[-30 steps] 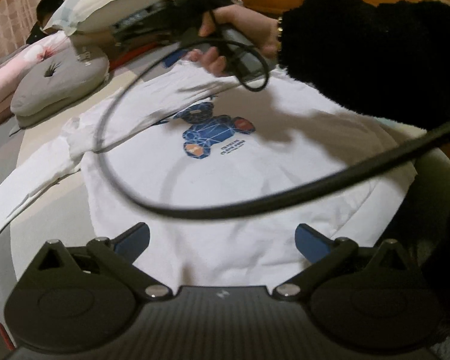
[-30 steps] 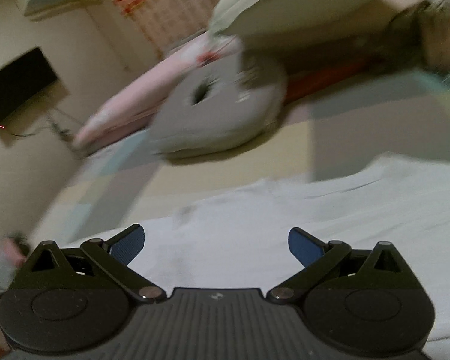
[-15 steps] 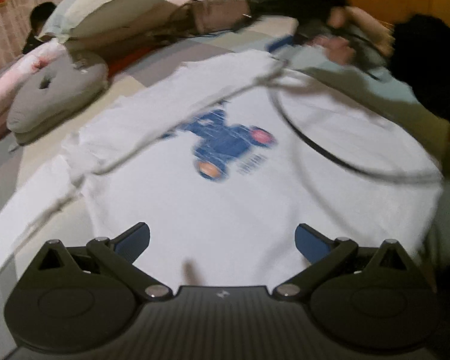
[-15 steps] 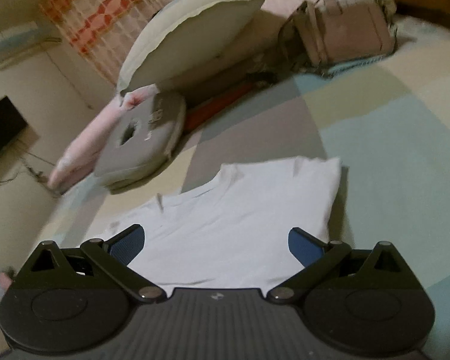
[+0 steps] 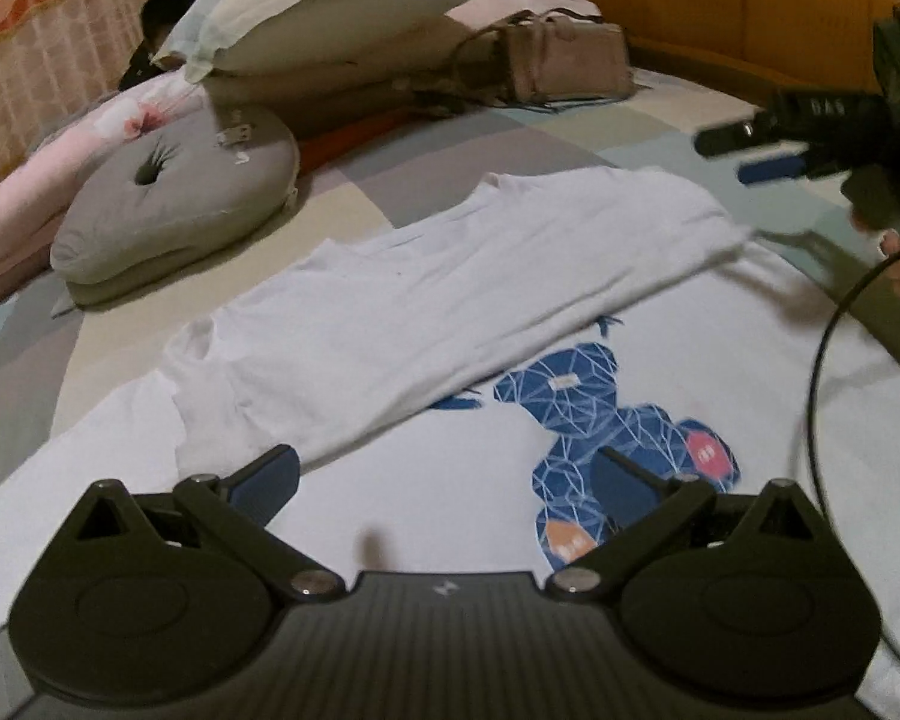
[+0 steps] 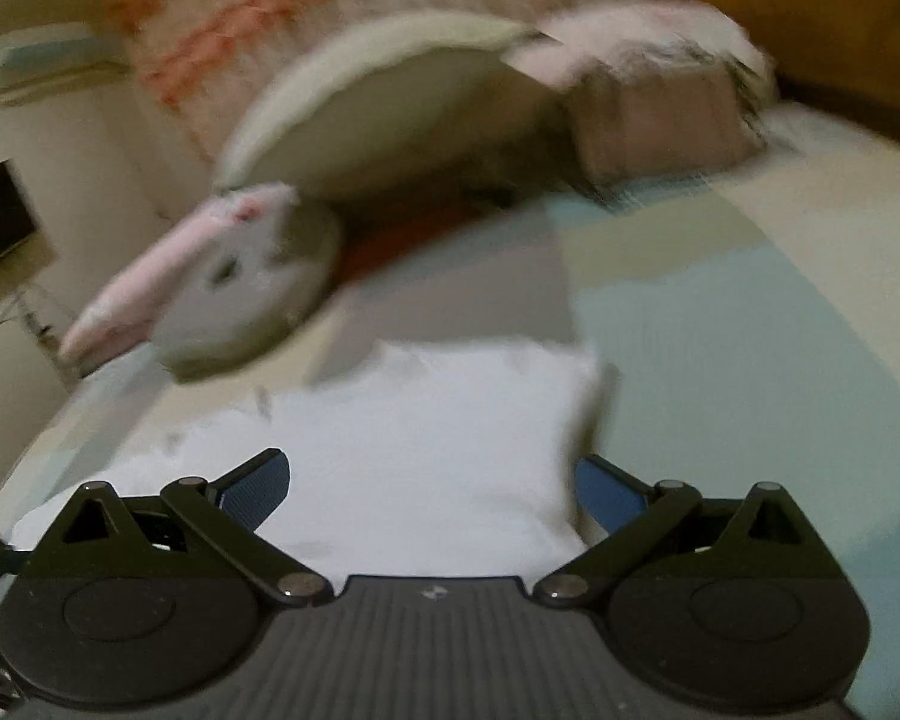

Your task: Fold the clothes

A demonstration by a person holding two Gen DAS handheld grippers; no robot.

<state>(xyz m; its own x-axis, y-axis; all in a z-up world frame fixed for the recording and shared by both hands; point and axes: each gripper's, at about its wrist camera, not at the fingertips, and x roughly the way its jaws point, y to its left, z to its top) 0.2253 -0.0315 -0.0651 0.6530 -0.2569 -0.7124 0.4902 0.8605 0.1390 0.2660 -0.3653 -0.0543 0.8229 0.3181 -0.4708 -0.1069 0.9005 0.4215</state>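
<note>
White shirt [image 5: 390,300] lies on the bed [image 5: 570,144], one sleeve folded across; your left gripper [image 5: 444,480] and right gripper [image 6: 432,483] both gape, empty.

The right wrist view is smeared by motion blur, so the pillow [image 6: 390,102] and bag [image 6: 660,114] are barely made out. The white shirt [image 5: 390,312] is cut off at the left wrist view's lower edge, and the bear print [image 5: 600,420] is partly hidden by a folded sleeve.
</note>
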